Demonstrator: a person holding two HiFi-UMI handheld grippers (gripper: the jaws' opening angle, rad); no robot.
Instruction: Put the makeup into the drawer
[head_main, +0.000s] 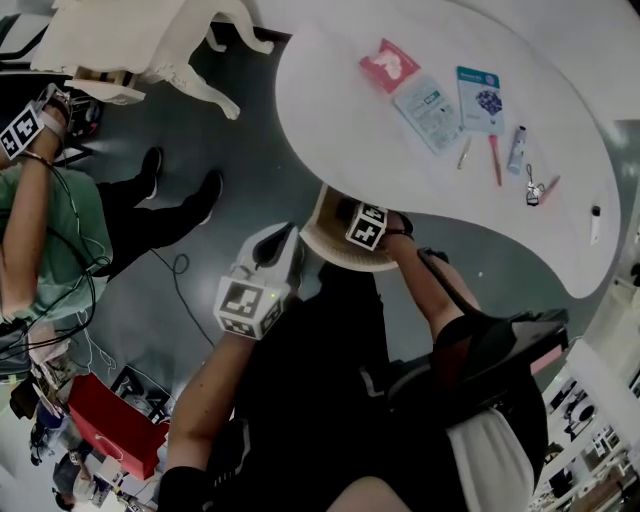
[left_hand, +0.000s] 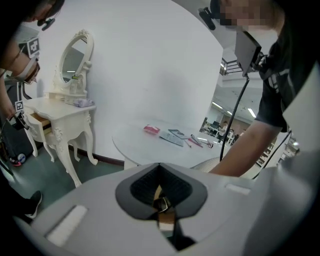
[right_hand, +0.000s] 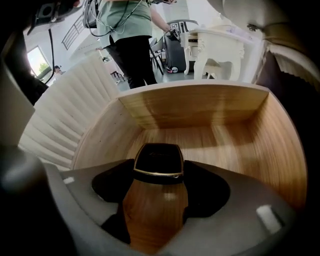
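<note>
You are seeing a black compact (right_hand: 158, 164) wearing a gold trim, a drawer (right_hand: 200, 107) showing pale wood grain, a white bench (head_main: 330, 130), a pink packet (head_main: 389, 64).

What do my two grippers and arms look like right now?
Both the left gripper and right gripper have pale grey shells, black pads inside the jaws, and a white cube with black square markers. The sleeves are short and black.

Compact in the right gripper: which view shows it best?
Right gripper view: the black compact sits clamped in the right gripper, over the open wooden drawer. Head view hides it behind that gripper's own body; left gripper view misses it entirely.
</note>
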